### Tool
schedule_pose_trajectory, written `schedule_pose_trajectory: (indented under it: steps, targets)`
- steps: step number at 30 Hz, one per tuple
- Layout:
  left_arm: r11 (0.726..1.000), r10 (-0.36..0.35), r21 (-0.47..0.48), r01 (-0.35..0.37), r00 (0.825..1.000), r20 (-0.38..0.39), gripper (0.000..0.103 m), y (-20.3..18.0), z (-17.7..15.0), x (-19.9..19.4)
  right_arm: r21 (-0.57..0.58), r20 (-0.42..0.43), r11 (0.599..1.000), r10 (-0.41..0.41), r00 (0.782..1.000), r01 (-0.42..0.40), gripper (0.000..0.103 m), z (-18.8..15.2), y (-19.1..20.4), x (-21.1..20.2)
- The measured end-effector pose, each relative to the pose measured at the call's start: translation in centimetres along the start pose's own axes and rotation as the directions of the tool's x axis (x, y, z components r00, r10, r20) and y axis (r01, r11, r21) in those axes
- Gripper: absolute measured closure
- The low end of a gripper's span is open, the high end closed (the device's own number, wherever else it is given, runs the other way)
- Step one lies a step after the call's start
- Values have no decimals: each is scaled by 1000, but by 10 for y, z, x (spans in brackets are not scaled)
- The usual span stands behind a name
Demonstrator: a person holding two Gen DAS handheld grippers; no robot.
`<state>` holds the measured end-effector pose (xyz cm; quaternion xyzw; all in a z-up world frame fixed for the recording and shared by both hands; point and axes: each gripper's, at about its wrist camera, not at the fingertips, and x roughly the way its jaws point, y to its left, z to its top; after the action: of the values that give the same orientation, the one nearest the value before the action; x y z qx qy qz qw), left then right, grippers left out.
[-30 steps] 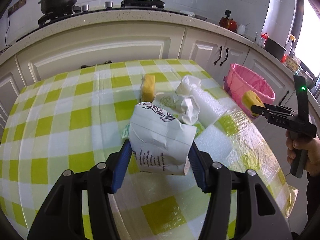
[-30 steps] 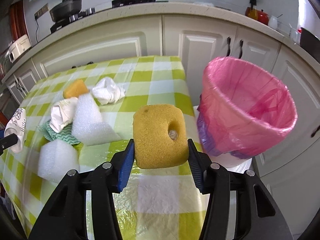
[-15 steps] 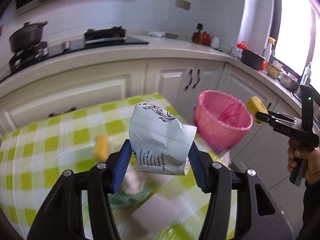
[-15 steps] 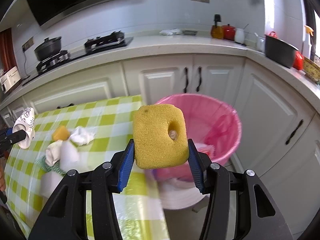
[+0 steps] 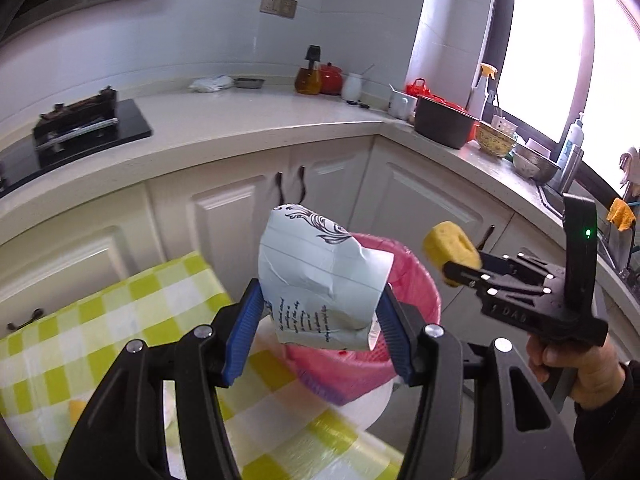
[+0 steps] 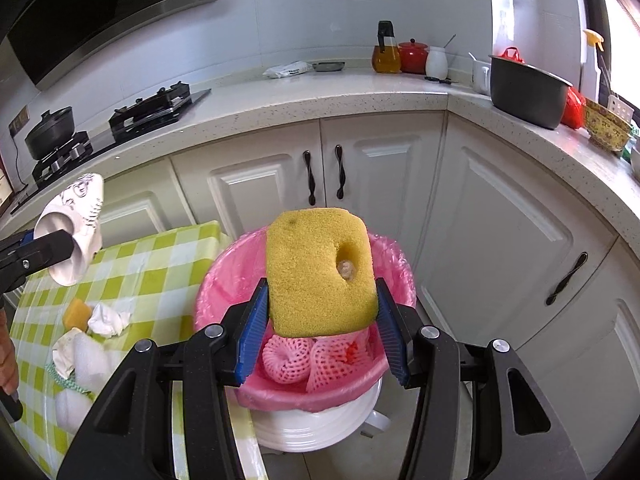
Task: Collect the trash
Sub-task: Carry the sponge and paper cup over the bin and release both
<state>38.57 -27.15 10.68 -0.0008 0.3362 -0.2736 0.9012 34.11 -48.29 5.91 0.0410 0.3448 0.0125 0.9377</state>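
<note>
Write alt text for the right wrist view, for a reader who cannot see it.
The right gripper clamps a yellow sponge above a pink-lined bin that holds pink foam netting. At left, the left gripper holds a crumpled paper cup over a green checked table with more scraps.

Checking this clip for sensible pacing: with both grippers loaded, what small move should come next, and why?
Probably open the right gripper to drop the yellow sponge. In the right wrist view it seems to hang over the pink-lined bin, which already holds pink foam netting. The left gripper with its crumpled paper cup looks nearer the bin's table-side rim.
</note>
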Motion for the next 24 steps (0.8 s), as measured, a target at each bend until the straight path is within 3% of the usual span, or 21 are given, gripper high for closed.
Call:
schedule_pose_trajectory:
  steps: [9, 13, 16, 24]
  targets:
    - [999, -40, 8, 41, 996, -83, 48, -19, 25, 80, 7, -18, 1000, -25, 1000, 25, 52, 23, -20, 35]
    - [999, -33, -9, 33, 994, -100, 38, -15, 32, 98, 8, -11, 999, -43, 999, 43, 50, 31, -26, 42]
    - [999, -30, -21, 28, 995, -98, 33, -11, 33, 99, 8, -7, 998, -54, 998, 54, 34, 32, -28, 45]
    - [999, 2, -32, -4, 999, -52, 33, 4, 22, 61, -3, 9, 998, -61, 998, 61, 34, 21, -23, 37]
